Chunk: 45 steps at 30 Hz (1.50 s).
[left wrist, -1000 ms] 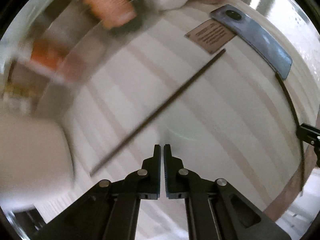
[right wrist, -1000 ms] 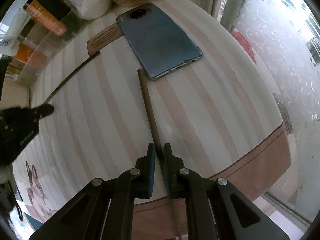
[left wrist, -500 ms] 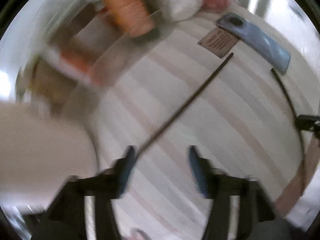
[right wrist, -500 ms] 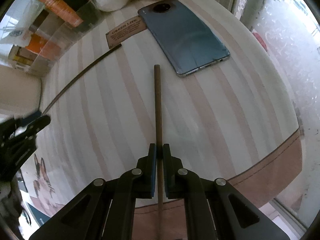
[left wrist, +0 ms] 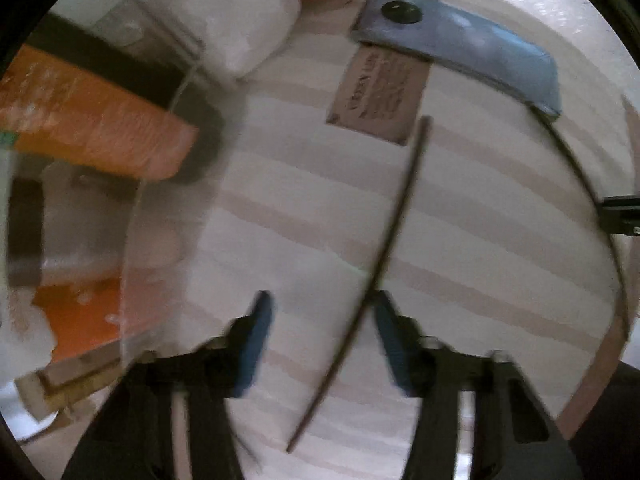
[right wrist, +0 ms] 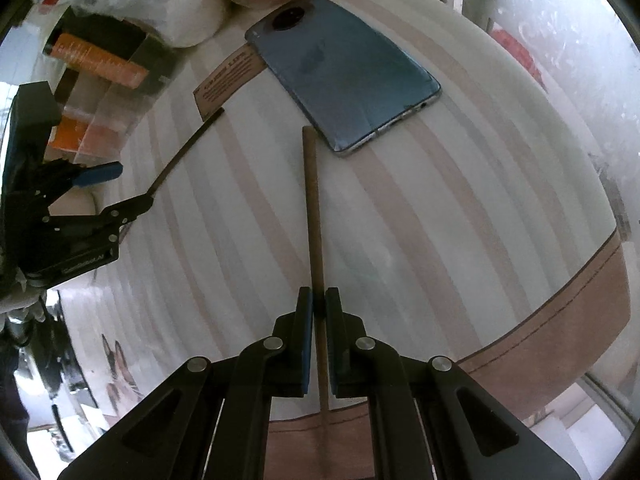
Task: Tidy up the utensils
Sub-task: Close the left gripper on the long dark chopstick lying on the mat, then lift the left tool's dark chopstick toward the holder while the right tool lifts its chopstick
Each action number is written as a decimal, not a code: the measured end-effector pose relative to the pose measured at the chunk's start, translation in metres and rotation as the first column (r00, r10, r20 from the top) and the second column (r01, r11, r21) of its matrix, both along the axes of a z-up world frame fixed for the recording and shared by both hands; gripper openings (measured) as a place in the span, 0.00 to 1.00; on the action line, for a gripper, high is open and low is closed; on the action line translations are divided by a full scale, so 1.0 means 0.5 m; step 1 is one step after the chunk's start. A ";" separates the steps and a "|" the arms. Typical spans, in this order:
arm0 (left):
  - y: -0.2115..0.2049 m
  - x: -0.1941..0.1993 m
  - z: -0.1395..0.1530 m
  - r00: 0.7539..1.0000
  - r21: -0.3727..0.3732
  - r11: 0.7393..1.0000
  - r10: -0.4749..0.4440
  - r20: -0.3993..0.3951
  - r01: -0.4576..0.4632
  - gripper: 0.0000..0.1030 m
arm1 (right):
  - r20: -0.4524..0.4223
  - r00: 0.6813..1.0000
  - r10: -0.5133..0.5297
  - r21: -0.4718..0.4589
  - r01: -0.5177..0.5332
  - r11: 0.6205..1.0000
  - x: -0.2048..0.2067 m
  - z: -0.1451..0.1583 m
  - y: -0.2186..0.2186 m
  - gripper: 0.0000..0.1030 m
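striped cloth covers the table (right wrist: pixel 460 208), where the right gripper (right wrist: pixel 316 312) pinches a brown chopstick (right wrist: pixel 311 200) while the left gripper's (left wrist: pixel 320 336) jaws close around a dark chopstick (left wrist: pixel 384 248) without touching it.

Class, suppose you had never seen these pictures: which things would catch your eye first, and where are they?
A blue phone lies face down at the far side of the striped tablecloth. The right hand-held gripper pinches a brown chopstick pointing at it. The left hand-held gripper, jaws closing, straddles a thinner dark stick.
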<state>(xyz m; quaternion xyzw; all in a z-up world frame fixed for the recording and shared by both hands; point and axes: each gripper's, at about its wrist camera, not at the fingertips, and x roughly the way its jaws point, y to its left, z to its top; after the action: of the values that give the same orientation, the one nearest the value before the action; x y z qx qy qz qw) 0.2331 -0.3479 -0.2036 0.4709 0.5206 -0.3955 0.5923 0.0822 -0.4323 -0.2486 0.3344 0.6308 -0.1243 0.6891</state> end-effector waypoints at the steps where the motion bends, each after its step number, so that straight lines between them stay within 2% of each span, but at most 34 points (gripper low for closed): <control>1: -0.012 0.002 -0.004 0.999 -0.003 1.000 -0.001 -0.036 0.001 0.08 | -0.001 1.000 -0.005 0.012 0.005 1.000 0.001 -0.001 -0.004 0.07; 5: -0.036 -0.005 -0.014 0.998 0.003 0.999 -0.032 -0.049 0.032 0.04 | -0.008 1.000 -0.024 0.039 0.024 0.999 0.004 -0.006 -0.012 0.07; 7: -0.054 -0.009 -0.018 0.998 -0.008 1.000 -0.008 -0.057 0.008 0.04 | -0.013 1.000 -0.023 0.036 0.023 0.999 0.007 -0.006 -0.013 0.07; 9: -0.025 0.020 -0.008 0.998 -0.014 1.000 0.024 -0.056 -0.025 0.04 | -0.018 0.999 -0.028 0.034 0.029 0.999 0.010 -0.006 -0.013 0.07; 11: -0.020 0.015 -0.009 0.996 -0.024 0.997 0.069 -0.061 -0.071 0.04 | -0.021 0.999 -0.029 0.032 0.030 0.999 0.015 -0.007 -0.011 0.07; 13: 0.019 0.009 0.001 0.991 -0.031 0.993 0.113 -0.072 -0.115 0.04 | -0.022 0.999 -0.025 0.029 0.026 0.999 0.020 -0.008 -0.006 0.07; 16: 0.049 -0.012 -0.002 0.973 -0.028 0.977 0.209 -0.098 -0.213 0.03 | -0.024 1.000 -0.015 0.029 0.016 0.999 0.020 -0.005 -0.022 0.07; 20: 0.095 -0.037 -0.005 0.924 -0.027 0.933 0.352 -0.147 -0.360 0.03 | -0.025 1.000 0.001 0.019 0.000 1.000 0.023 -0.006 -0.017 0.07; 24: 0.158 -0.069 -0.017 0.853 -0.029 0.866 0.485 -0.191 -0.499 0.03 | -0.023 1.000 0.016 0.002 -0.015 1.000 0.027 -0.005 -0.001 0.07; 27: 0.203 -0.094 -0.024 0.808 -0.033 0.819 0.557 -0.190 -0.573 0.03 | -0.026 0.999 0.040 -0.014 -0.040 0.999 0.030 -0.005 0.017 0.07; 32: 0.290 -0.120 -0.031 0.693 -0.043 0.699 0.696 -0.187 -0.714 0.03 | -0.032 0.991 0.132 -0.052 -0.134 0.990 0.040 -0.005 0.075 0.06; 35: 0.358 -0.134 -0.036 0.596 -0.050 0.601 0.775 -0.209 -0.798 0.03 | -0.037 0.979 0.203 -0.058 -0.204 0.977 0.051 -0.009 0.127 0.06; 37: 0.391 -0.141 -0.039 0.551 -0.055 0.553 0.806 -0.215 -0.831 0.03 | -0.039 0.968 0.246 -0.063 -0.249 0.967 0.061 -0.011 0.167 0.06; 38: 0.416 -0.144 -0.040 0.517 -0.058 0.518 0.828 -0.216 -0.854 0.03 | -0.040 0.962 0.270 -0.055 -0.272 0.961 0.069 -0.013 0.193 0.06; 40: 0.491 -0.133 -0.035 0.483 -0.064 0.481 0.848 -0.219 -0.874 0.03 | -0.042 0.948 0.317 -0.049 -0.319 0.947 0.085 -0.015 0.237 0.06; 44: 0.565 -0.139 -0.048 0.413 -0.076 0.407 0.881 -0.231 -0.910 0.04 | -0.051 0.908 0.415 -0.046 -0.418 0.907 0.114 -0.018 0.334 0.06; 45: 0.575 -0.160 -0.053 0.403 -0.080 0.396 0.883 -0.238 -0.915 0.04 | -0.056 0.898 0.437 -0.041 -0.439 0.898 0.121 -0.019 0.356 0.06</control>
<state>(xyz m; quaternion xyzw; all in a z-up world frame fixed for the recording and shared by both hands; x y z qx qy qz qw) 0.1533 -0.0603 -0.2303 0.0205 0.6949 -0.0975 0.7121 0.1425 -0.2545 -0.2580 0.1628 0.7016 0.0097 0.6937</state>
